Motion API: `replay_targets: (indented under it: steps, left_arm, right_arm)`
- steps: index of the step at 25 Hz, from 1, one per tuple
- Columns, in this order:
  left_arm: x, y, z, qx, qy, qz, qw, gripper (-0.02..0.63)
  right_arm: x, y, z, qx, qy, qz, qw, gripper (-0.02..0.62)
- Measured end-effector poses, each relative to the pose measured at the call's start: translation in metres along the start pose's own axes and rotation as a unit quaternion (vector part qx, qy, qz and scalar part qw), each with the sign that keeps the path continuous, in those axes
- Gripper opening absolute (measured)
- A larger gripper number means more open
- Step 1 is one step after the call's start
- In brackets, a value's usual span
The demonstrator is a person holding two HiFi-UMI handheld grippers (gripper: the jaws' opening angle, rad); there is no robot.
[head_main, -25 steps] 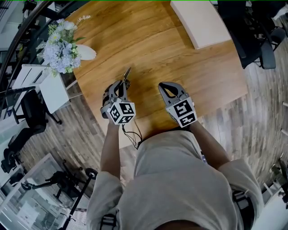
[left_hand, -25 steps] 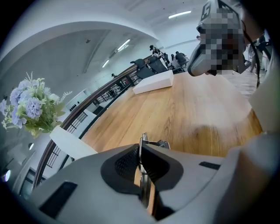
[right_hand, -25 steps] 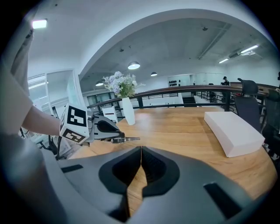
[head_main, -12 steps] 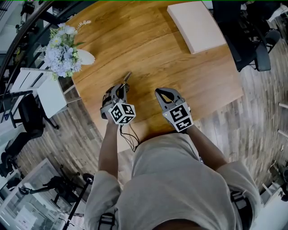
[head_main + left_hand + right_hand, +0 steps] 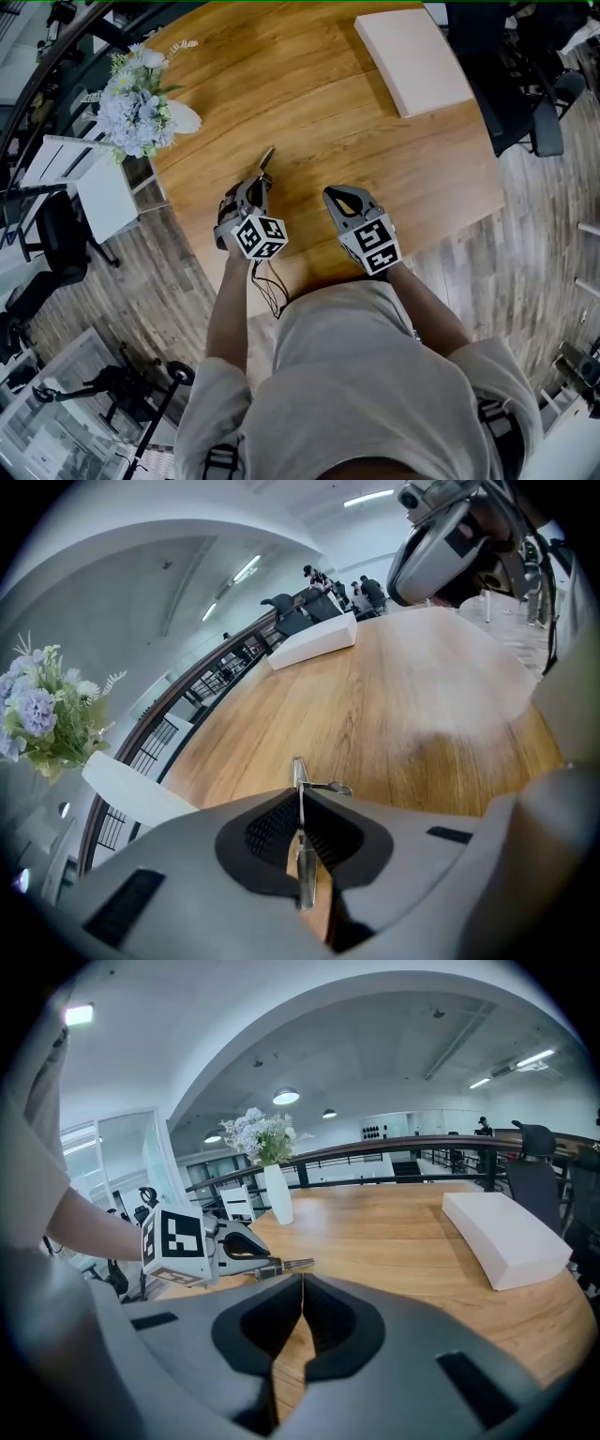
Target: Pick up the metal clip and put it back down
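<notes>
Both shut: left claw (image 5: 300, 806) nips slim flat metal clip (image 5: 298, 772); right claw (image 5: 302, 1283) empty.

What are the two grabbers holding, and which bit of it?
The left gripper pinches the metal clip by its back part; its tip pokes out front. The right gripper holds nothing.

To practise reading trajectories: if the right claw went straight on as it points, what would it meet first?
The right claw would probably hit the bare wooden table first, short of the white box.
</notes>
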State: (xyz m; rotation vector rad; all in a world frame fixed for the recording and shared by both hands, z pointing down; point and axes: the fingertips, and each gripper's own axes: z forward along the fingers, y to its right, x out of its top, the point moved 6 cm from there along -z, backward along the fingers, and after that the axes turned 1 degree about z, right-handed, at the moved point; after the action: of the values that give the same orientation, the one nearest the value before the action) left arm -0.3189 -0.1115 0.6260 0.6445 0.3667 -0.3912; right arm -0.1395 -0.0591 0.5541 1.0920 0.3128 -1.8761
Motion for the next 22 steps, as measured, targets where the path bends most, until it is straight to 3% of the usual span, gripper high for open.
replay_targets:
  steps: [10,16,22]
  left_arm:
    - [0.001,0.011,0.003,-0.009,-0.009,-0.009,0.9999,0.032]
    - [0.002,0.022,0.005,-0.045,-0.018,-0.023,0.9985,0.063]
    - [0.010,0.023,-0.013,-0.049,0.002,-0.050,0.9976,0.072]
  right_arm:
    - [-0.002,-0.003,-0.004,-0.002,-0.004,-0.003,1.000,0.026]
    - [-0.005,-0.003,-0.005,-0.009,-0.008,-0.004,1.000,0.026]
    - [-0.004,-0.015,-0.002,-0.006,-0.010,-0.007,1.000,0.026]
